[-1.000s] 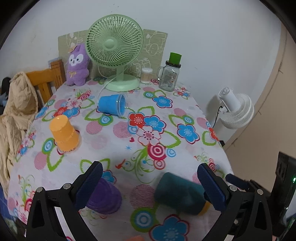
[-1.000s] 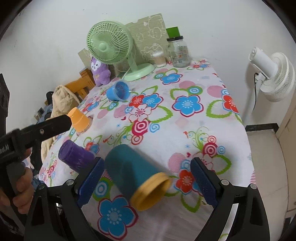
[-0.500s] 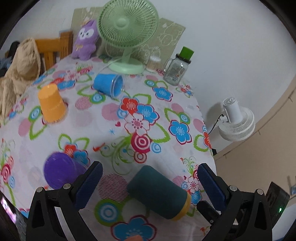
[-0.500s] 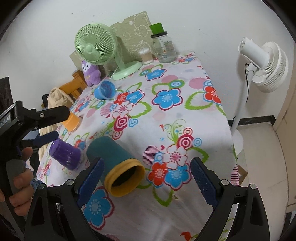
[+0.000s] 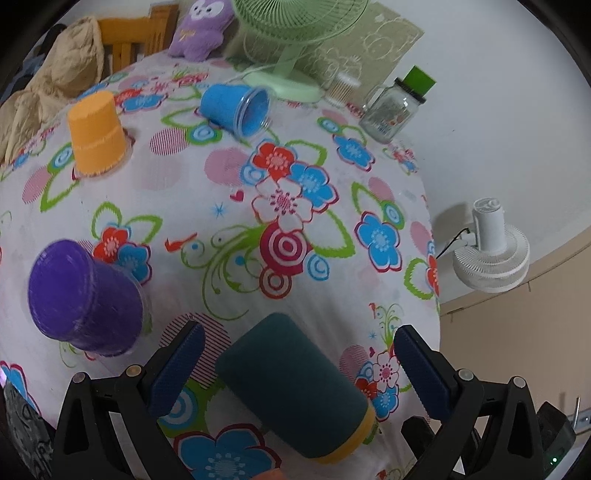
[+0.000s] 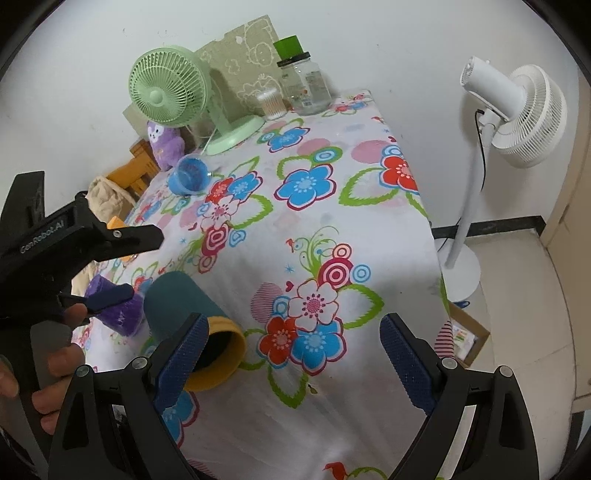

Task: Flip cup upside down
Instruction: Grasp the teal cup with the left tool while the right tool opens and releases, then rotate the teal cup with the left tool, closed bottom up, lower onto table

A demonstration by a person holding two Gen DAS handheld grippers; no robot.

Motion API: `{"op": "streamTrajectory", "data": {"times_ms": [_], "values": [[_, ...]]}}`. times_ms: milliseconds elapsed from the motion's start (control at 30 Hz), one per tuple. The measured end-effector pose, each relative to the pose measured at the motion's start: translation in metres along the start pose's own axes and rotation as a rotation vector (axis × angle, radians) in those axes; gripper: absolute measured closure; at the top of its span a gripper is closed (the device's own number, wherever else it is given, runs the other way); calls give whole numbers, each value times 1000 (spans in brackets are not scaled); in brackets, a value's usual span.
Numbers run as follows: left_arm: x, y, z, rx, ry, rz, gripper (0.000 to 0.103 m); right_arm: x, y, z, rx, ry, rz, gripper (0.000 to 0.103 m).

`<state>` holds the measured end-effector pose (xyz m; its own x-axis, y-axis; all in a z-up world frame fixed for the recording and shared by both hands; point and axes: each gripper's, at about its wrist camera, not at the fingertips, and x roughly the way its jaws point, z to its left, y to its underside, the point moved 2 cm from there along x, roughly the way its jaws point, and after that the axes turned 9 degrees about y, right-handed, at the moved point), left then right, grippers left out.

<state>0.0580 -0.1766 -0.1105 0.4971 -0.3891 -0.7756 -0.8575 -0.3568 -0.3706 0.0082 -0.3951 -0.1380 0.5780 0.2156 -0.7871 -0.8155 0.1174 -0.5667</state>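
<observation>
A dark teal cup with a yellow rim [image 5: 295, 387] lies on its side on the flowered tablecloth [image 5: 229, 229] near the front edge. My left gripper [image 5: 295, 373] is open, its fingers on either side of the cup without touching it. The cup also shows in the right wrist view [image 6: 192, 325], mouth facing the camera. My right gripper [image 6: 291, 362] is open and empty, to the right of the cup. The left gripper [image 6: 122, 266] shows there above the cup, held by a hand.
A purple cup [image 5: 85, 295] and an orange cup [image 5: 96, 134] stand upside down at the left. A blue cup [image 5: 236, 107] lies on its side. A green fan [image 6: 173, 88], a glass jar [image 5: 391, 110] and a purple plush [image 5: 199, 29] stand at the back. A white floor fan [image 6: 513, 114] stands right of the table.
My left gripper has moved forward and down over the teal cup, which now lies between its fingers. My right gripper has drawn back to the right, off the cup.
</observation>
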Motion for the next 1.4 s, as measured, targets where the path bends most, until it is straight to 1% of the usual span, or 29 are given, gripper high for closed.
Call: {"op": "streamTrajectory", "data": {"times_ms": [167, 233, 367, 567, 767, 1000, 1100, 1133, 1167, 1267, 1400], "values": [[9, 3, 5, -29, -16, 22, 0, 8, -2, 9, -31, -7, 16, 8], [12, 4, 7, -41, -21, 30, 0, 12, -2, 15, -64, 8, 25, 8], [18, 5, 11, -63, -28, 43, 0, 17, -2, 23, -110, 8, 38, 8], [24, 7, 18, -106, -44, 57, 0, 19, -3, 21, -99, 8, 42, 8], [32, 13, 23, -173, -39, 103, 0, 16, -4, 18, -107, 17, 40, 8], [43, 18, 25, -227, -39, 132, 1, 14, -4, 20, -128, 16, 41, 7], [42, 18, 22, -214, -39, 125, 10, 14, -4, 21, -131, 18, 43, 7], [42, 18, 22, -211, -38, 123, 19, 14, -4, 21, -130, 17, 42, 7], [41, 17, 22, -208, -34, 125, 25, 14, -4, 21, -130, 17, 41, 7], [42, 16, 22, -210, 0, 147, 27, 13, -5, 21, -126, 16, 37, 7], [41, 15, 21, -193, 5, 148, 28, 13, -6, 22, -124, 13, 37, 7]]}}
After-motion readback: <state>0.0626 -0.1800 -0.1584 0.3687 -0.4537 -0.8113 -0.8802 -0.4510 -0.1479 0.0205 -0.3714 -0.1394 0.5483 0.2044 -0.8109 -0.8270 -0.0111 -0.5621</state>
